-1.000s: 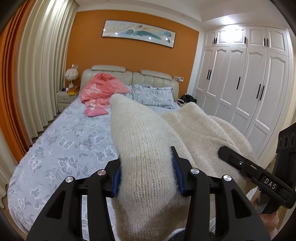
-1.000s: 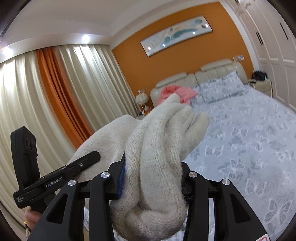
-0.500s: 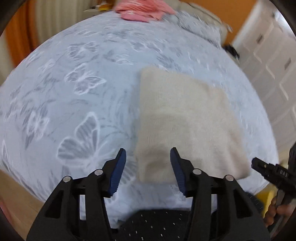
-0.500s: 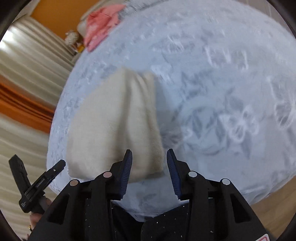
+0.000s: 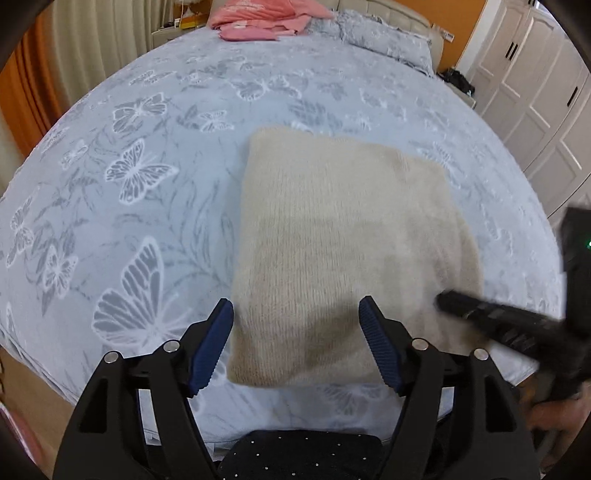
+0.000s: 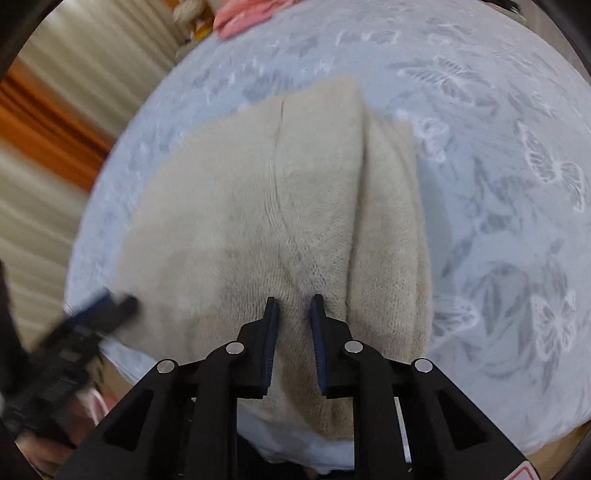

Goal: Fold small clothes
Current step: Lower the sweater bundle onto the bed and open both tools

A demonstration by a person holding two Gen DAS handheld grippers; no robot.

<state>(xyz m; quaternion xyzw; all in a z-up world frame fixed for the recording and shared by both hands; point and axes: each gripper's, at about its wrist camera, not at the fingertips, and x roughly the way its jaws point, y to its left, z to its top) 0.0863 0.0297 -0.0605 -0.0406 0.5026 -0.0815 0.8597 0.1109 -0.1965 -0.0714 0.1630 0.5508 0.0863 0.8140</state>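
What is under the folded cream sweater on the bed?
The cream sweater lies flat on the blue-grey butterfly bedspread, near the bed's close edge. Whether anything lies between them cannot be seen, because the sweater covers that area.

One folded cream knit garment (image 5: 343, 251) on one bed (image 5: 155, 206) with a butterfly-print cover. One pink clothes pile (image 5: 266, 18) at the bed's far end. One patterned pillow (image 5: 384, 37) visible. Two tongs: left tongs (image 5: 297, 343), right tongs (image 6: 291, 332), two blue-padded fingers each. One nightstand (image 5: 170, 33), partly hidden. One white wardrobe (image 5: 546, 96), several doors, count unclear. Curtains (image 5: 96, 40): one cream and one orange panel seen.
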